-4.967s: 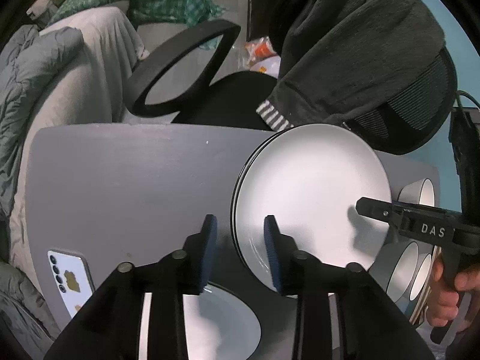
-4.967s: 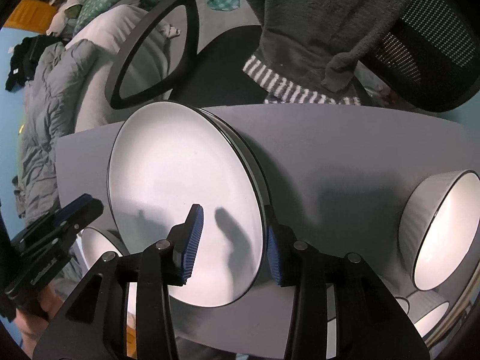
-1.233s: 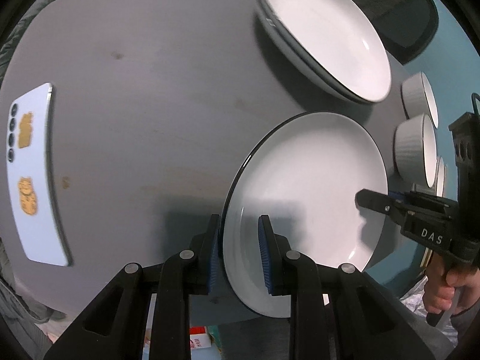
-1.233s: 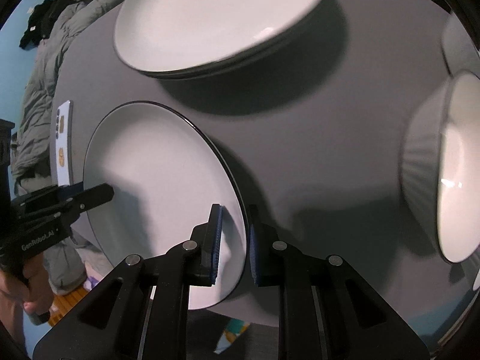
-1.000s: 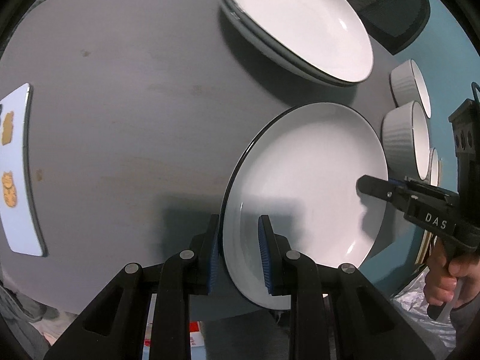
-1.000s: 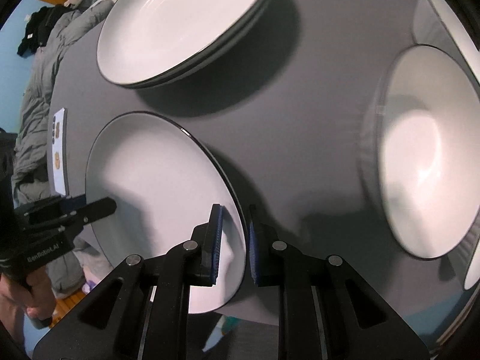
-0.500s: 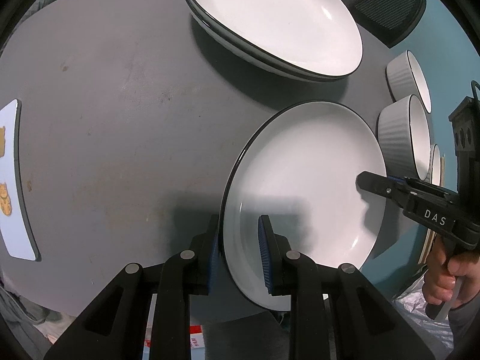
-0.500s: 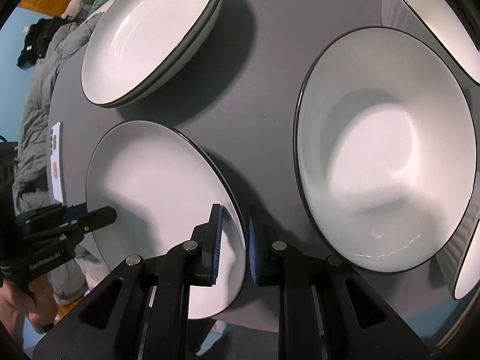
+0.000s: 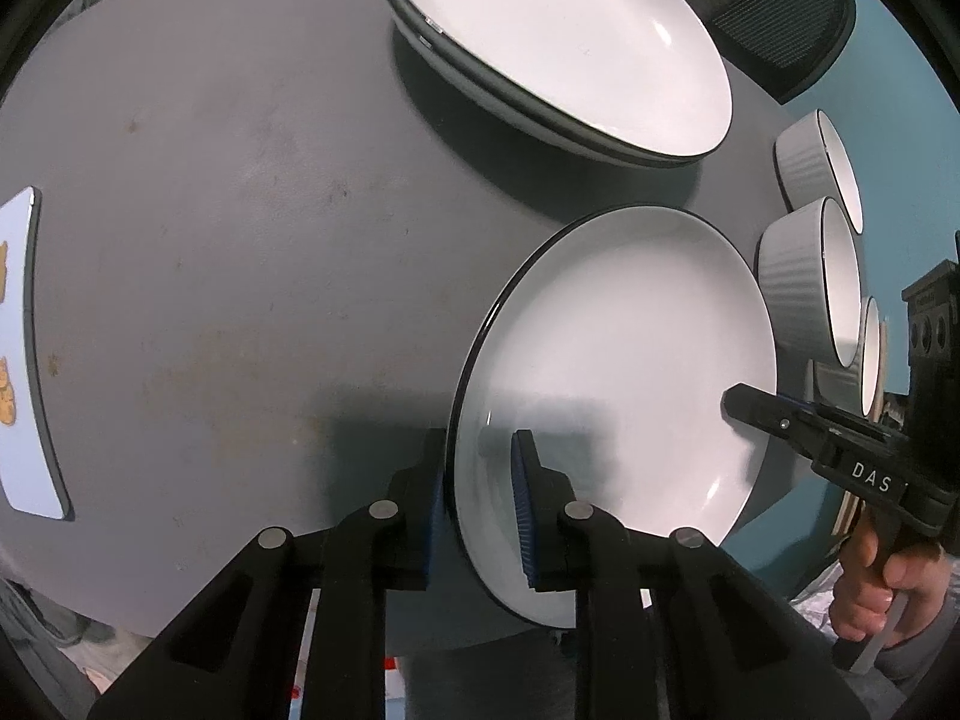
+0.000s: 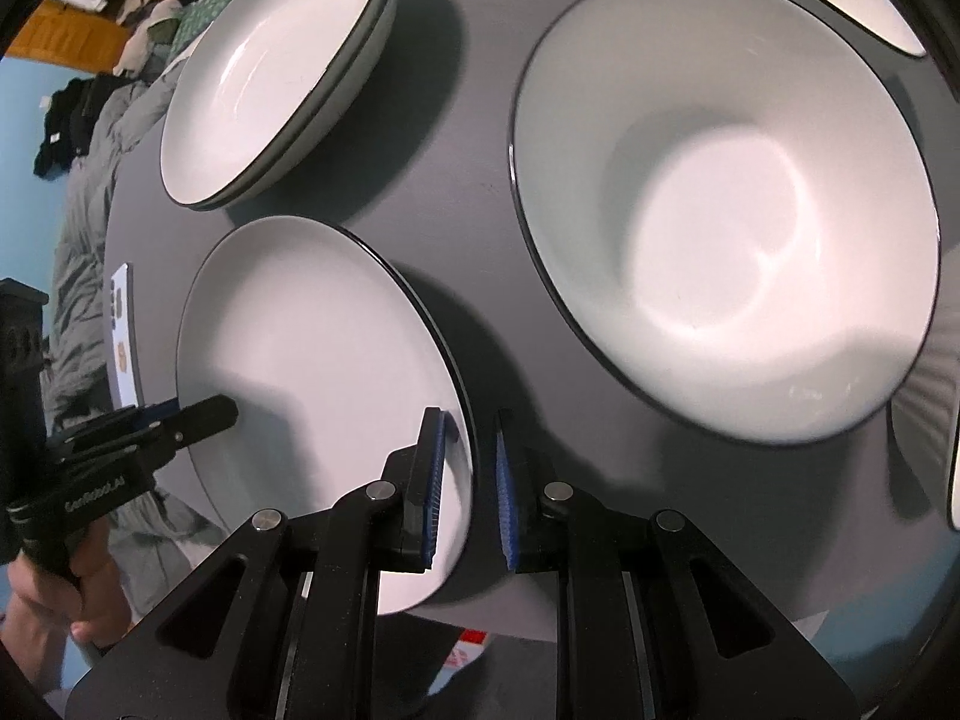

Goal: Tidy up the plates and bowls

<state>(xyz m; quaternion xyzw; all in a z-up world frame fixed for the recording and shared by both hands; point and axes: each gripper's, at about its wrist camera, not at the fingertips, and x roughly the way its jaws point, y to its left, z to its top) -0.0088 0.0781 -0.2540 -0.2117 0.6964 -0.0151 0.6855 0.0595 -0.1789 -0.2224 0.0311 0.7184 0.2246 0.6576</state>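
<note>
Left wrist: both hand-held grippers [image 9: 478, 501] [image 10: 468, 489] clamp opposite plate [image 9: 624, 348] rims above table [image 9: 240, 210] edge

A stack of plates [image 9: 558, 48], bowls [image 9: 810, 282] and a phone [image 9: 24, 360] are carried by the grey table [image 9: 240, 210].

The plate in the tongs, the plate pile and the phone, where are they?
held plate [image 9: 624, 348], left wrist view, its white middle.
plate pile [image 9: 558, 42], left wrist view, top plate's face.
phone [image 9: 21, 360], left wrist view, its pale back.
</note>
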